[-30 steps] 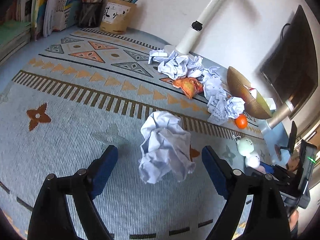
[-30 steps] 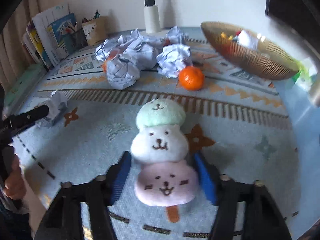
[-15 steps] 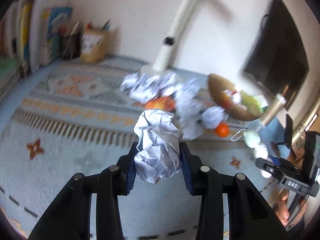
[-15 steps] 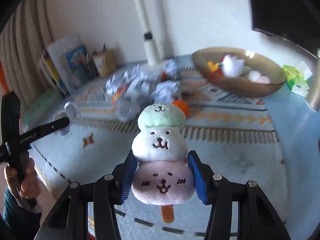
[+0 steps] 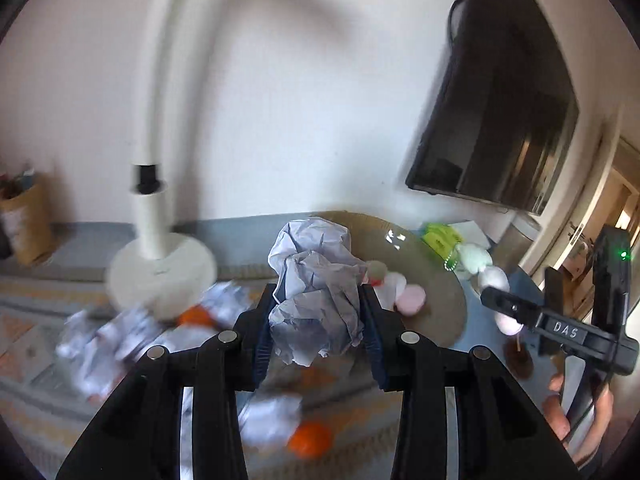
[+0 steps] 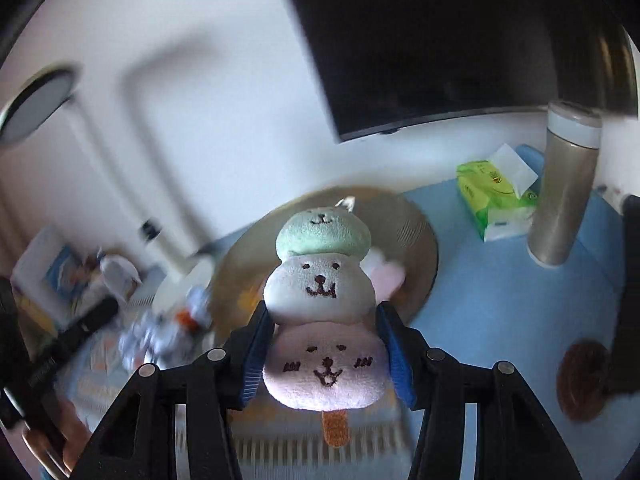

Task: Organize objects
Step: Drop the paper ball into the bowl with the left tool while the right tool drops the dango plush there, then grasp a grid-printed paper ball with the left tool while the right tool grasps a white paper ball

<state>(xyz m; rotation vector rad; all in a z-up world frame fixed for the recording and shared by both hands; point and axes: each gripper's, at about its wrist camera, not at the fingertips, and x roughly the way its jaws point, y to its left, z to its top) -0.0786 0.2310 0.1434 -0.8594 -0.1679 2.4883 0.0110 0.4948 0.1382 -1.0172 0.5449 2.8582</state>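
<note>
While both tools hang above the table, each has something clamped between its blue pads. The left gripper (image 5: 318, 336) is closed on a crumpled ball of paper (image 5: 316, 288), white-grey, deeply creased, bulging above and below the pads that squeeze its lower half. The right gripper (image 6: 324, 354) is closed on a plush toy (image 6: 322, 300) shaped like three stacked dumplings on a stick: a green one on top, a white one with a stitched face in the middle, a pink one with a second face at the bottom, and an orange stick end poking out below. The pads press the toy around where the white and pink parts meet.

Both grippers point forward and downward, toward a shallow brown bowl (image 6: 420, 240) that lies just beyond the held things in each view. From the left wrist view, the right gripper appears at the right edge, gripped by a hand (image 5: 580, 420), with the toy hanging off its tip.

Below, blurred, lie more paper balls (image 5: 104, 344) and two oranges (image 5: 310, 438) on a patterned mat. A white lamp base (image 5: 160, 276) stands by the wall, a dark screen (image 5: 500, 100) hangs above, and a green tissue pack (image 6: 492, 196) and a metal flask (image 6: 564, 184) sit on the blue tabletop (image 6: 500, 300).
</note>
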